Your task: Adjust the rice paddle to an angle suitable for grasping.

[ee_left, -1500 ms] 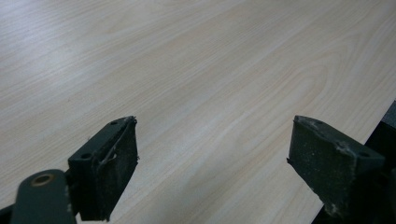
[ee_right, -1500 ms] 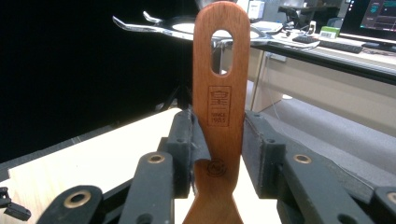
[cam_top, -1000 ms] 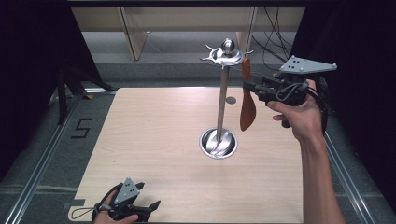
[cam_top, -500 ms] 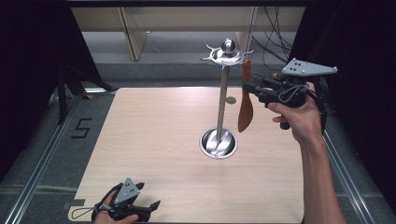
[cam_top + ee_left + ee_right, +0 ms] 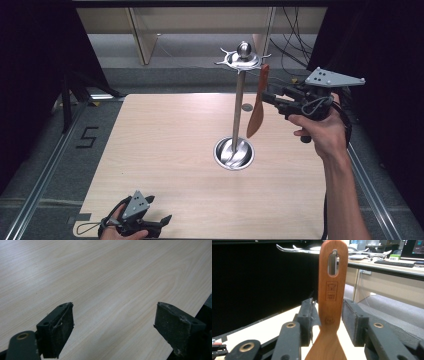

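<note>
A brown wooden spatula (image 5: 256, 112) hangs upright from a hook of the metal stand (image 5: 239, 100). The hook passes through the slot at the top of the spatula (image 5: 331, 300) handle. My right gripper (image 5: 267, 96) is raised at handle height, right of the stand. Its jaws flank the handle with a narrow gap on each side, so it is open. My left gripper (image 5: 162, 220) rests low at the table's near left edge, open, with only bare wood of the table (image 5: 105, 277) between its pads.
The stand's pole rises from a round metal base dish (image 5: 233, 153) at the table's middle. Its top ring (image 5: 242, 59) carries several hooks. A black cable trails from the right gripper along the forearm. Dark curtains flank the table.
</note>
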Demonstrator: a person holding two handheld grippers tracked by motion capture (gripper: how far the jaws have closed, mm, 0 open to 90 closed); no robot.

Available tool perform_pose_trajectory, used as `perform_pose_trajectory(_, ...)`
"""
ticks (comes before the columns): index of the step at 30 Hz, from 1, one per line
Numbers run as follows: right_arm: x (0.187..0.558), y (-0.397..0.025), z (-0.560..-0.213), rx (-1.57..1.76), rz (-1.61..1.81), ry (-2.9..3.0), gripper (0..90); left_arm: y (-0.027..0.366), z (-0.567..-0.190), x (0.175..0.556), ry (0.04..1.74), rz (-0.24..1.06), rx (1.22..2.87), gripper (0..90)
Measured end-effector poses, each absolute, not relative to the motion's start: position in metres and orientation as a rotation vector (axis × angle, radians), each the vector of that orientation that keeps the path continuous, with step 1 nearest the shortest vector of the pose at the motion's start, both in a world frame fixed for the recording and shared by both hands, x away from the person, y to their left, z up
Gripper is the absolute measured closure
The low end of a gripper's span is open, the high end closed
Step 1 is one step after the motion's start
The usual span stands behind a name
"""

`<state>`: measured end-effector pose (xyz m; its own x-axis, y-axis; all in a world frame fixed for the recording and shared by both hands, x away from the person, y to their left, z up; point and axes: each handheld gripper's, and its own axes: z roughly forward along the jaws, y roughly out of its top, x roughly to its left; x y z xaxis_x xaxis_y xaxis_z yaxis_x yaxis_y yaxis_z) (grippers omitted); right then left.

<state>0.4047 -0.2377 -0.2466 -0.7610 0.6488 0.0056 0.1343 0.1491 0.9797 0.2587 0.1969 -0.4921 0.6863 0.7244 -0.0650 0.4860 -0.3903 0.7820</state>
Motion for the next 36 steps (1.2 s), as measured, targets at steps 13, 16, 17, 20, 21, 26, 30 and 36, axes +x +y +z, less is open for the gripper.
perform_pose_trajectory(13, 0.379, -0.247, -0.26, 0.763, 1.583, 2.006, 52.6, 0.196, -0.493, 0.259, 0.938, 0.366, 2.046, 15.1)
perform_pose_trajectory(16, 0.374, -0.251, -0.264, 0.755, 1.569, 1.991, 50.4, 0.196, -0.493, 0.259, 0.937, 0.369, 2.049, 15.1)
perform_pose_trajectory(17, 0.372, -0.251, -0.266, 0.769, 1.575, 1.981, 50.4, 0.196, -0.493, 0.259, 0.938, 0.367, 2.049, 15.1)
perform_pose_trajectory(20, 0.367, -0.255, -0.27, 0.756, 1.598, 1.975, 50.4, 0.196, -0.493, 0.259, 0.939, 0.368, 2.046, 15.1)
perform_pose_trajectory(21, 0.365, -0.256, -0.272, 0.774, 1.59, 1.966, 50.3, 0.196, -0.493, 0.259, 0.941, 0.364, 2.039, 15.1)
perform_pose_trajectory(26, 0.361, -0.257, -0.282, 0.792, 1.595, 1.96, 44.5, 0.196, -0.493, 0.258, 0.943, 0.364, 2.042, 15.1)
perform_pose_trajectory(30, 0.359, -0.257, -0.292, 0.801, 1.585, 1.959, 40.7, 0.196, -0.493, 0.258, 0.951, 0.362, 2.035, 15.1)
perform_pose_trajectory(36, 0.354, -0.259, -0.303, 0.83, 1.597, 1.955, 40.7, 0.197, -0.493, 0.259, 0.925, 0.376, 2.048, 15.1)
